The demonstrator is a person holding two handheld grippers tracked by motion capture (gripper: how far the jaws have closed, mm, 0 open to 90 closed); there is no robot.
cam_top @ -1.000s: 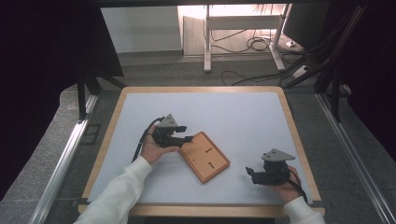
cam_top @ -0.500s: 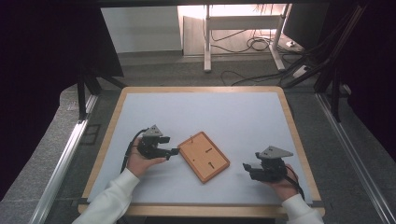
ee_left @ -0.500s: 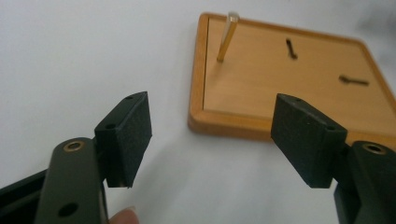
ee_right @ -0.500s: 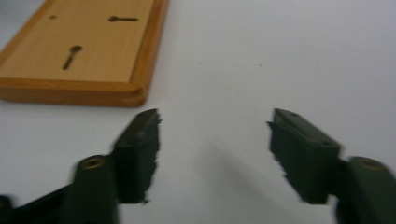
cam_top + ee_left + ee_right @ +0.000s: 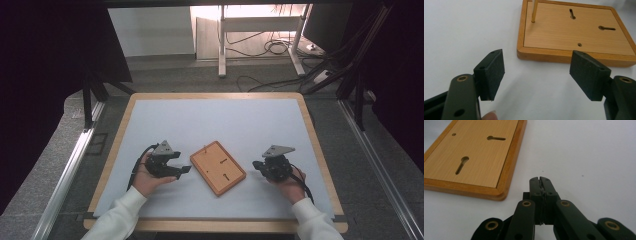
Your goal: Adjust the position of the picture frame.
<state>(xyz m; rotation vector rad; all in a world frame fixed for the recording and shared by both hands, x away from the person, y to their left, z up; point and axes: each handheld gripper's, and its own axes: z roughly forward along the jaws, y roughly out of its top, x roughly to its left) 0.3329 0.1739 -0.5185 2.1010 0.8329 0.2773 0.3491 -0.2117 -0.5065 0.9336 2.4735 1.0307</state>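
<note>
— So, from the high view, what do we have on the table (image 5: 150, 125)?

— We see a wooden board (image 5: 218, 167) lying flat on the white surface, turned at an angle, between our two hands. Our left gripper (image 5: 183, 170) sits just beside the board's left edge, apart from it, and our right gripper (image 5: 256, 164) sits just off its right corner. A thin peg (image 5: 205, 148) stands up near the board's far corner.

— And in the left gripper view?

— We look along the left gripper (image 5: 537, 72) with its jaws spread wide, nothing between them. The wooden board (image 5: 574, 32) lies just ahead of the pads (image 5: 494, 71), not touching them. We make out two keyhole slots (image 5: 607, 28), a small round hole, and the peg (image 5: 534, 11) rising from its socket.

— In the right gripper view?

— Our right gripper (image 5: 541, 179) has its jaws pressed together with nothing held. The wooden board (image 5: 471, 152) lies to the left of the tips, near but clear of them, its rounded corner closest. Both keyhole slots (image 5: 462, 165) show on its face.
</note>
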